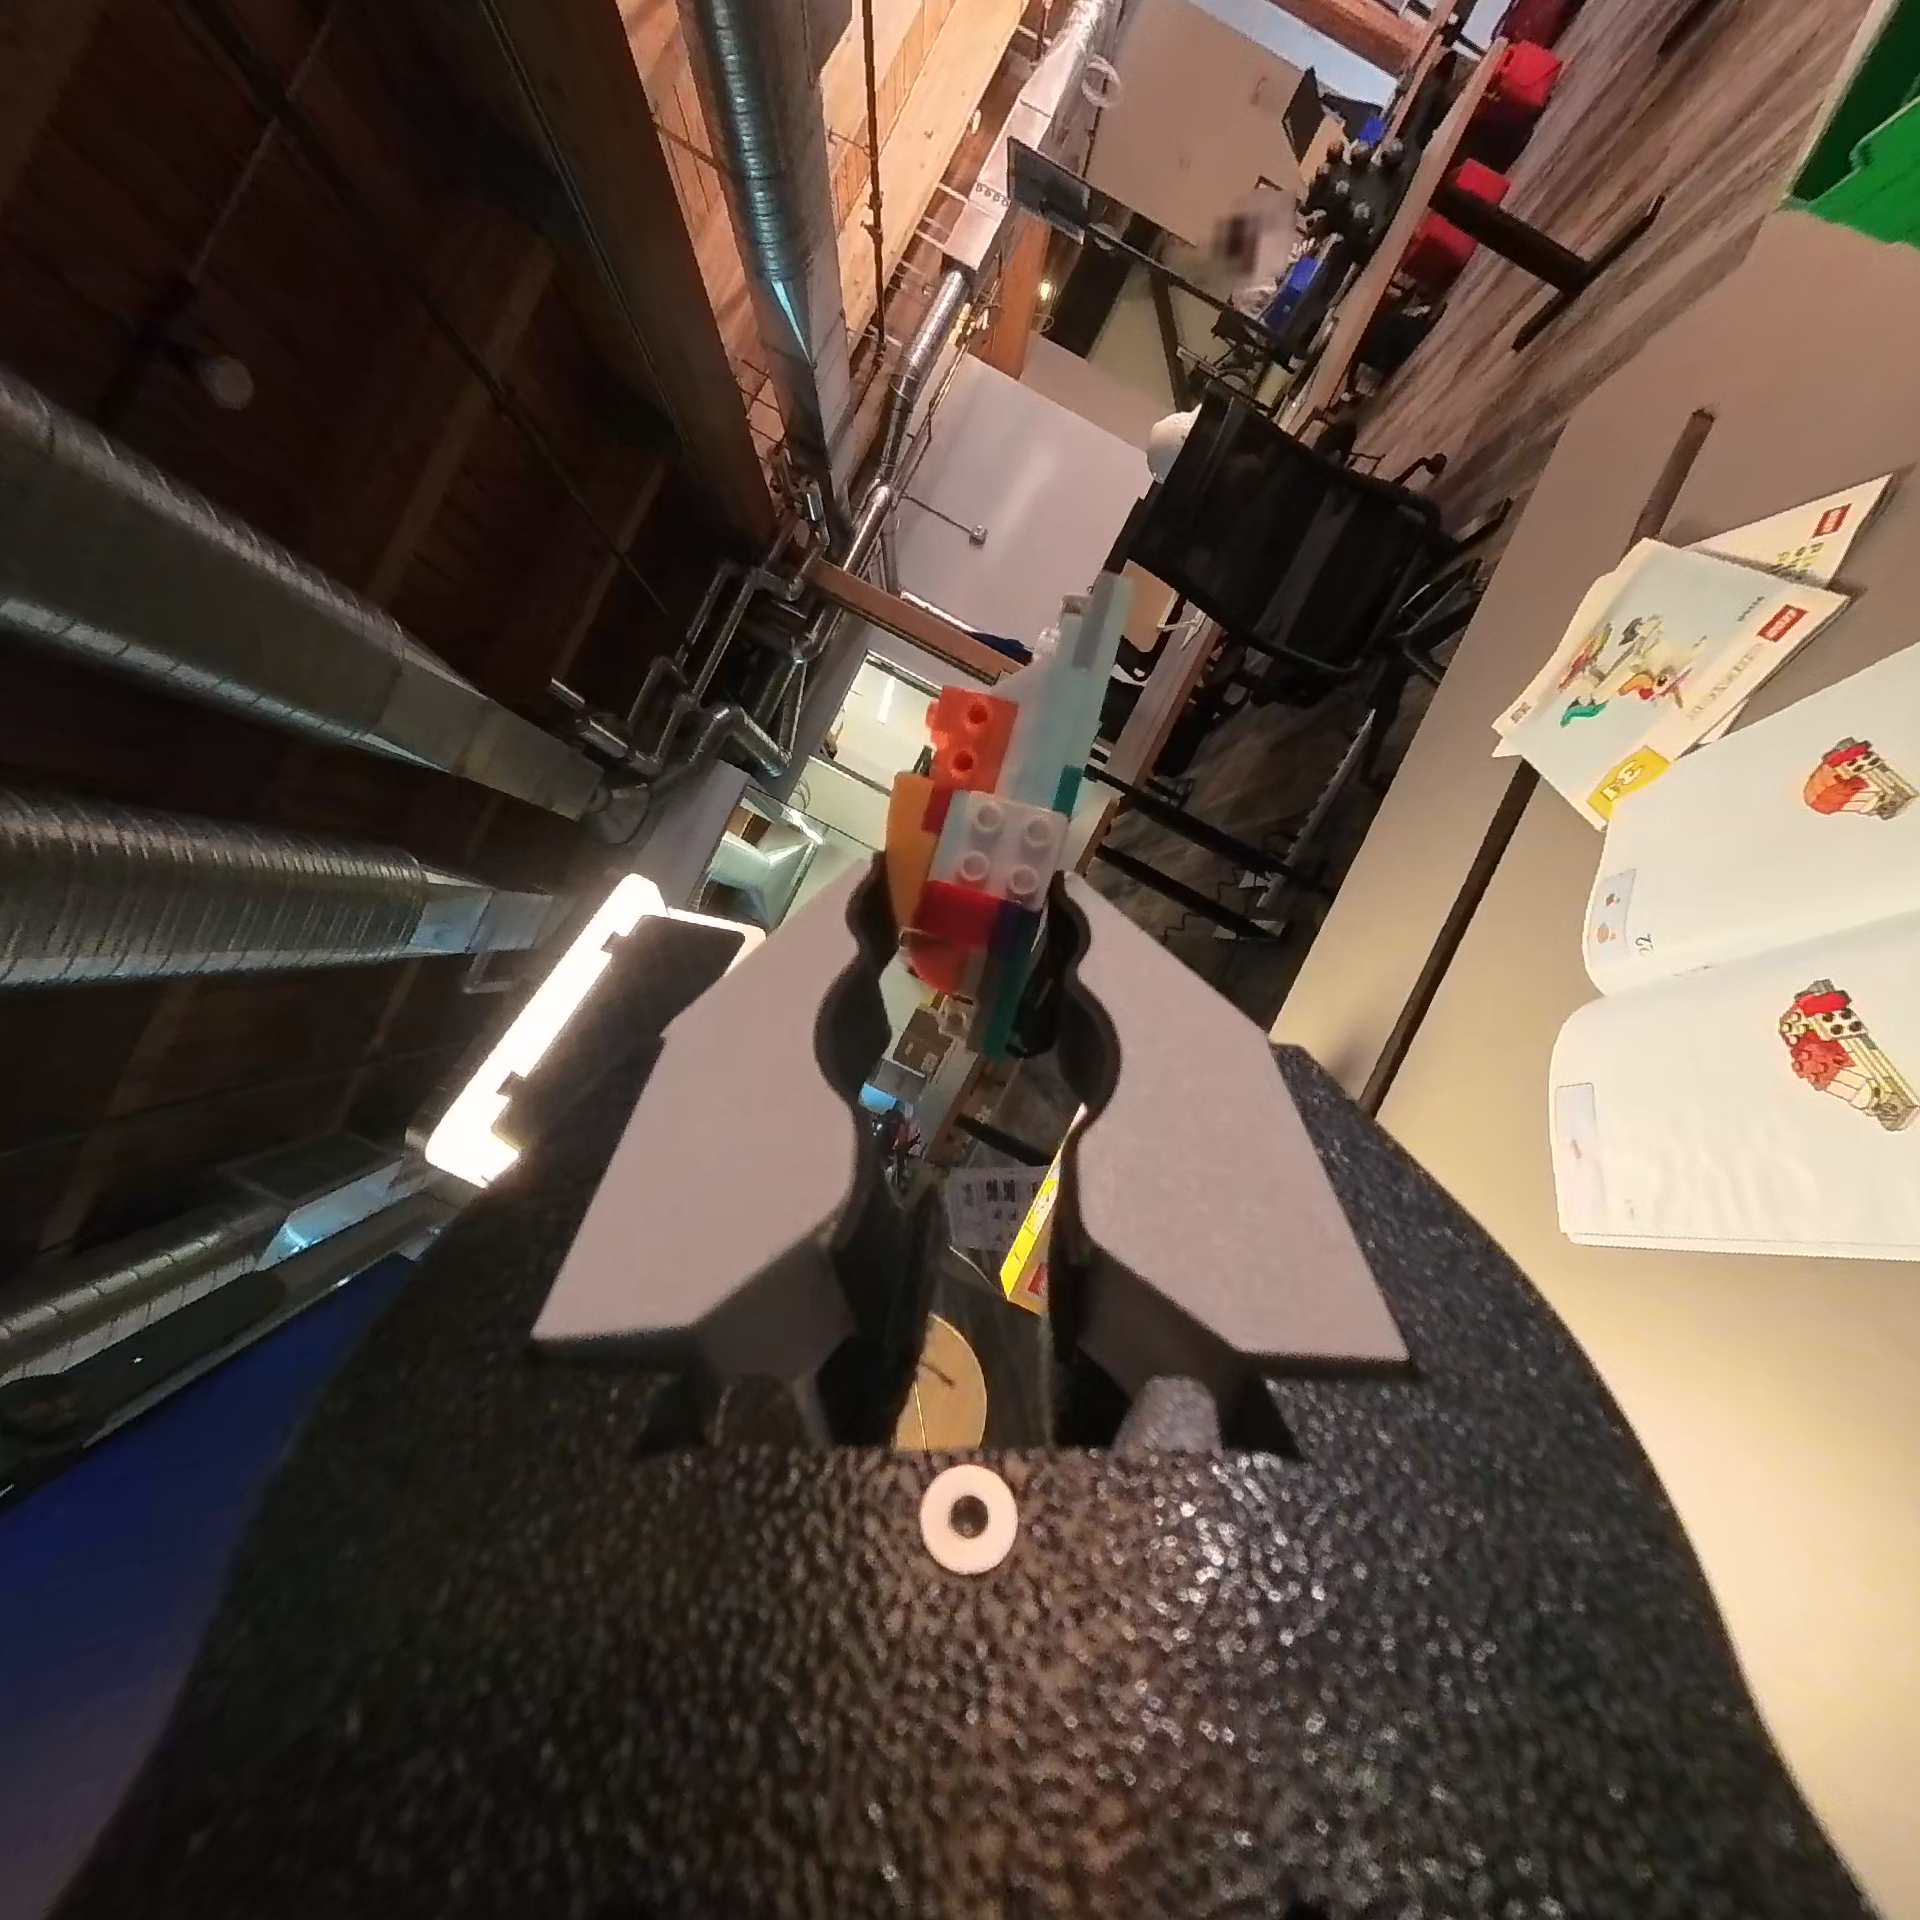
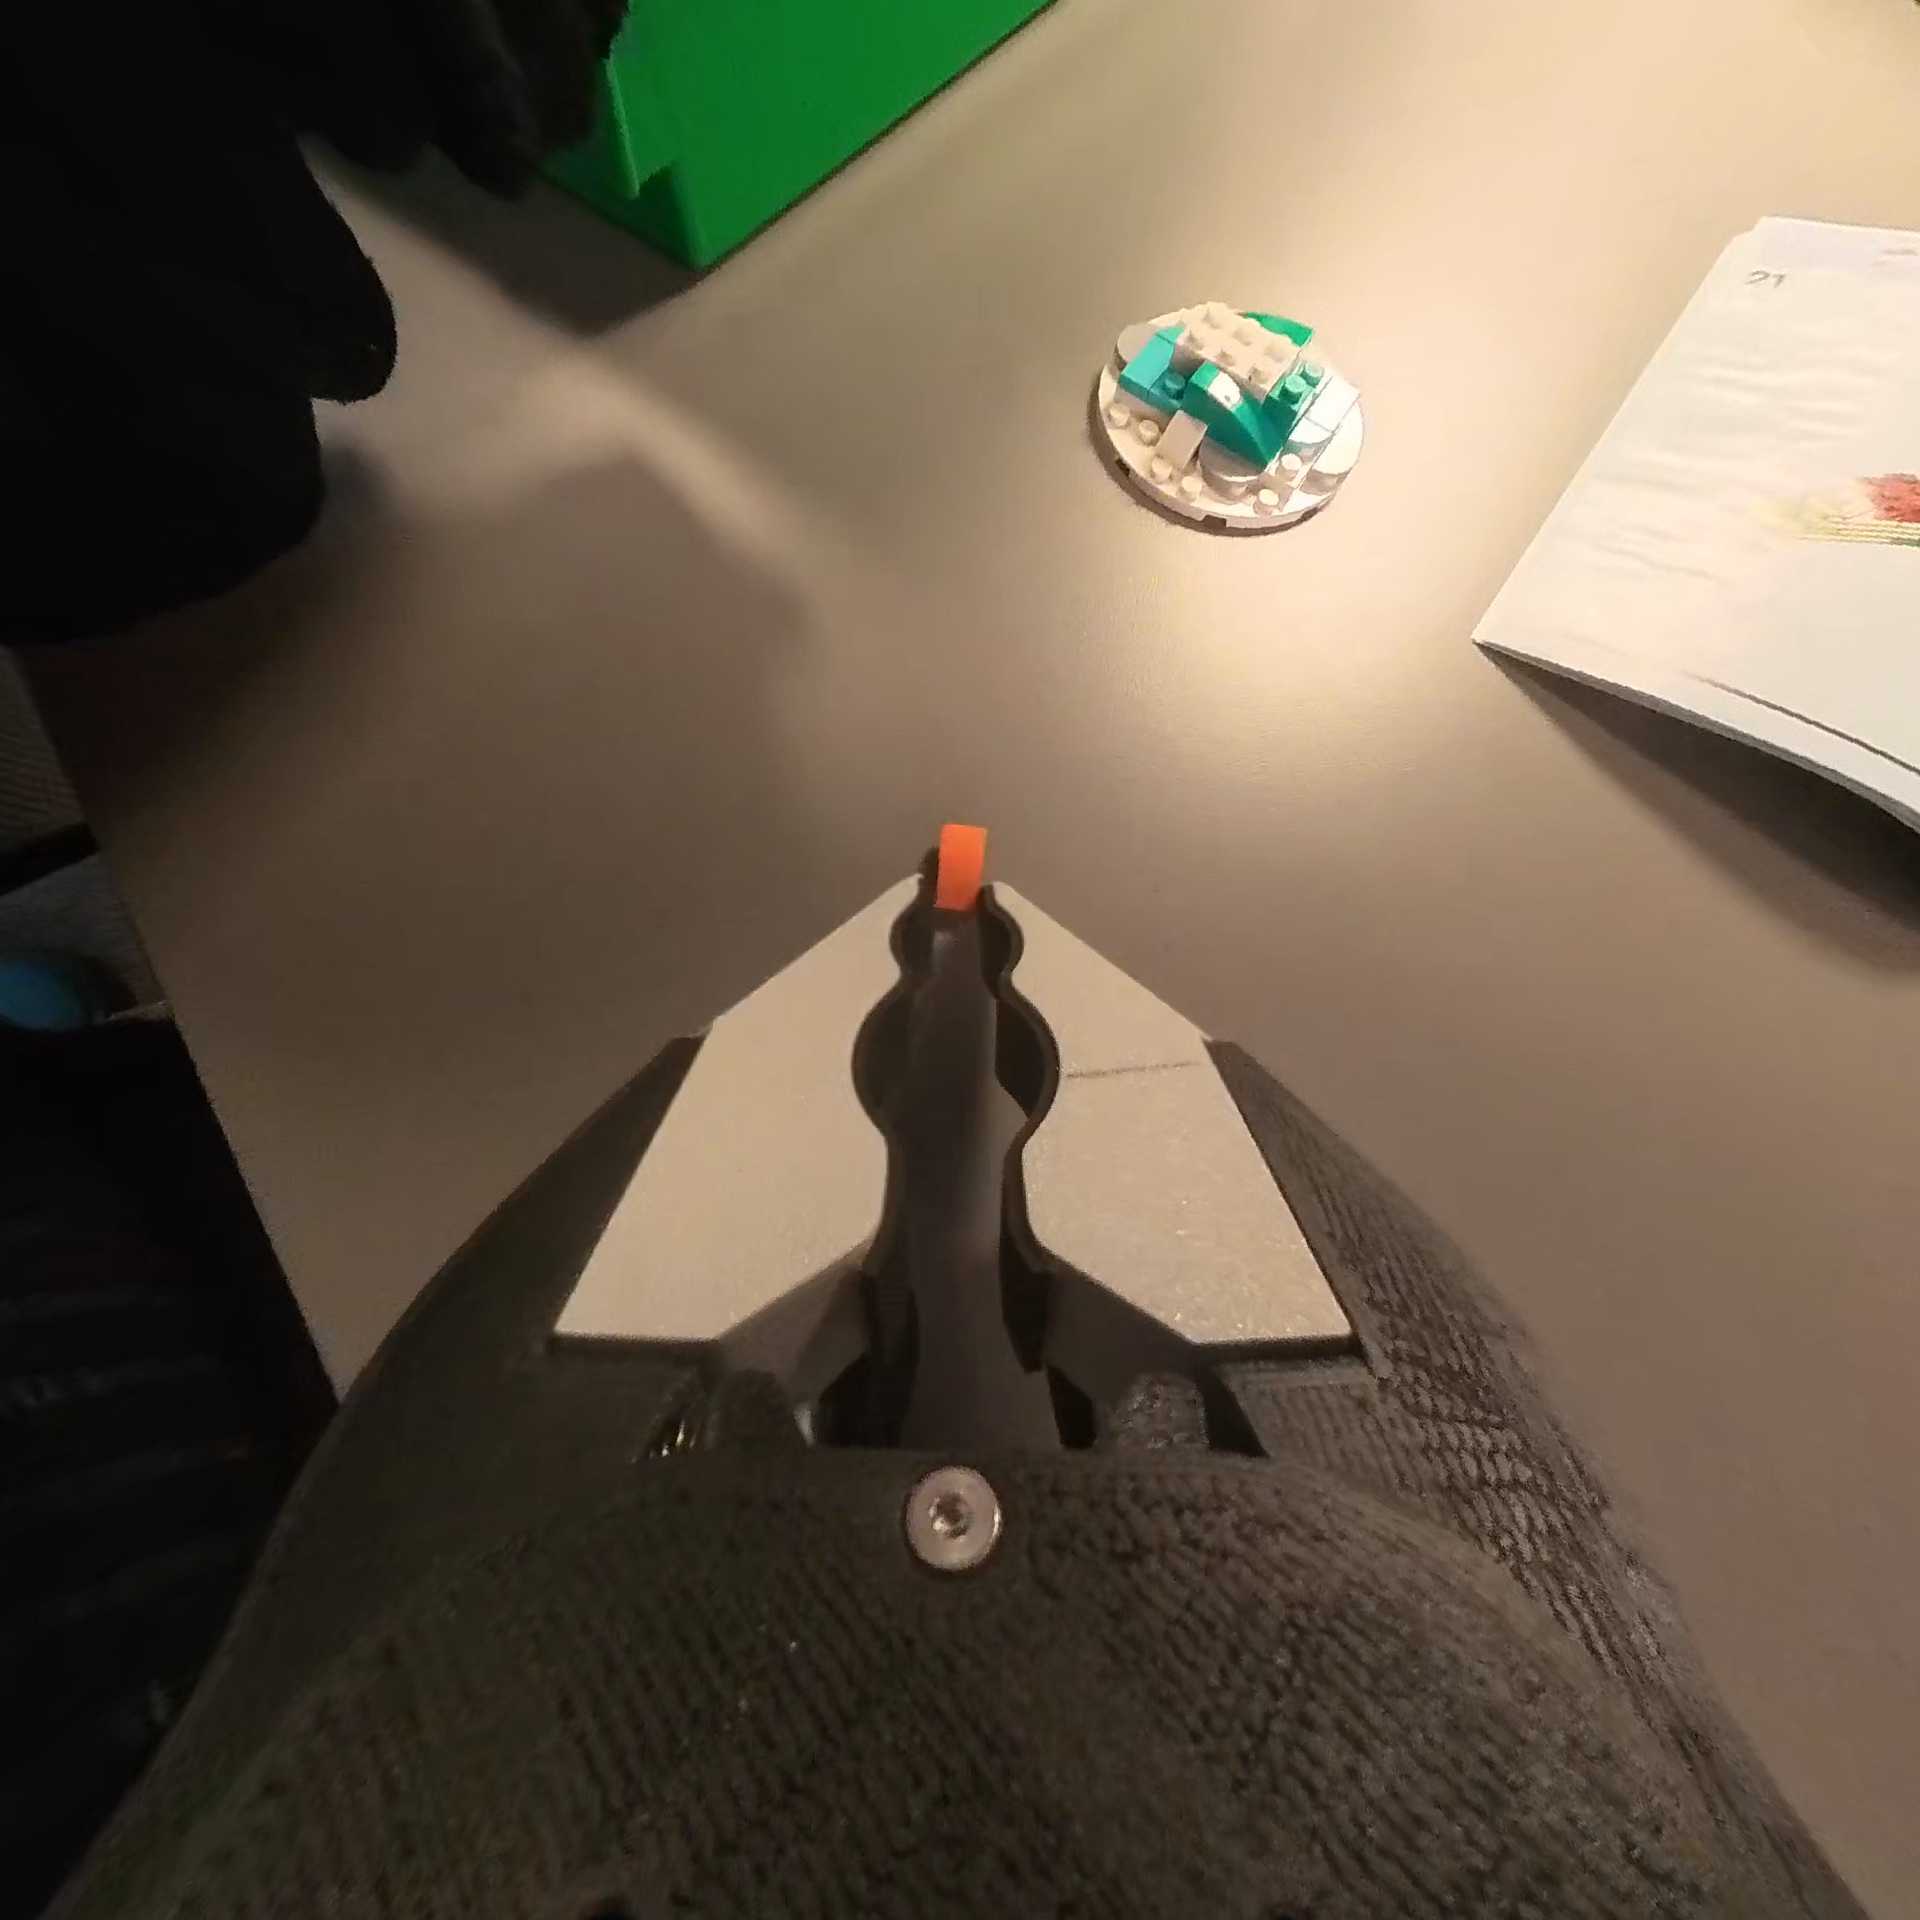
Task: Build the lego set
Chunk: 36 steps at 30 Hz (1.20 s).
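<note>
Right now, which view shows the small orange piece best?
The right wrist view: the small orange piece sticks out from the shut tips of the right tongs above the table. The left wrist view does not show it.

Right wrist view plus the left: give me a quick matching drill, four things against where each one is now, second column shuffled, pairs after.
Things:
1. small orange piece
2. multicoloured lego assembly
3. round white and teal lego build
4. green bin

Places:
A. standing on the table, free of both grippers
B. at the table's far left in the right wrist view
C. pinched in the right gripper
D. held in the left gripper, off the table

Pairs: 1-C, 2-D, 3-A, 4-B
</note>
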### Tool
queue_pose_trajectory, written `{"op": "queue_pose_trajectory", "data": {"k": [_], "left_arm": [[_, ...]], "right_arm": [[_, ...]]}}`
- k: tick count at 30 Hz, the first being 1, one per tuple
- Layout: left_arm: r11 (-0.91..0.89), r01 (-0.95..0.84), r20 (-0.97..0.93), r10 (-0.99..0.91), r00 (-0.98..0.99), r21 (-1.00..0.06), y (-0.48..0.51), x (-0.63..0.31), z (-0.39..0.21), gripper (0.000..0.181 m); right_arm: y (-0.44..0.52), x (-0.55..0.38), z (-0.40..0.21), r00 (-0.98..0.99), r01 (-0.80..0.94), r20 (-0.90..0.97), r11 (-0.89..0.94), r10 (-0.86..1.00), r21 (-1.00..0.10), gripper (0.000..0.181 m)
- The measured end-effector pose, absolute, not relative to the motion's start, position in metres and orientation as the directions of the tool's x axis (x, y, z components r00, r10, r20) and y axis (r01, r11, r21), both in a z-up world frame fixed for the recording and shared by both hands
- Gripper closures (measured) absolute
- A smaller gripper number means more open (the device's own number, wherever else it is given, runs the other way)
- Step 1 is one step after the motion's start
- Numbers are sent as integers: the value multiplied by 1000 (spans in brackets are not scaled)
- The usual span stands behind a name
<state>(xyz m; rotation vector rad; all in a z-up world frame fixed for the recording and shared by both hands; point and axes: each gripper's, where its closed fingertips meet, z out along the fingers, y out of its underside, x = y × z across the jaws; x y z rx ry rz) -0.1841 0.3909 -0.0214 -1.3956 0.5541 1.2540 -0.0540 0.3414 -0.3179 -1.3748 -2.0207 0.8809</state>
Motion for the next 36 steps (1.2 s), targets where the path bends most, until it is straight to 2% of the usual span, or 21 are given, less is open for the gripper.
{"op": "queue_pose_trajectory", "data": {"k": [1, 5, 11, 15, 18, 23, 30, 36], "left_arm": [[-263, -874, -893, 314, 323, -409, 391, -183, -21, 155], [-237, -893, -905, 290, 310, -382, 392, -172, -22, 155], [-77, -947, -936, 197, 292, -311, 392, -118, -19, 156], [19, -972, -955, 179, 235, -236, 382, -84, -12, 155], [70, -969, -956, 162, 244, -235, 376, -69, -10, 156], [68, -972, -958, 167, 235, -227, 370, -68, -9, 155], [86, -971, -957, 172, 233, -221, 366, -65, -7, 156], [66, -970, -955, 172, 243, -235, 366, -69, -6, 156]], "right_arm": [[341, -54, -318, -339, 589, 63, 264, 939, -763, 175], [354, -56, -297, -340, 552, 45, 239, 939, -799, 175], [417, -47, -105, -263, 296, 222, 298, 939, -908, 176], [408, -43, -26, -354, 312, 245, 361, 903, -879, 176], [391, -44, -6, -471, 376, 158, 359, 868, -854, 176], [380, -47, 1, -539, 514, 41, 367, 841, -776, 175], [366, -45, 1, -568, 642, -73, 385, 820, -663, 175], [362, -45, 3, -558, 701, -81, 417, 826, -578, 175]]}}
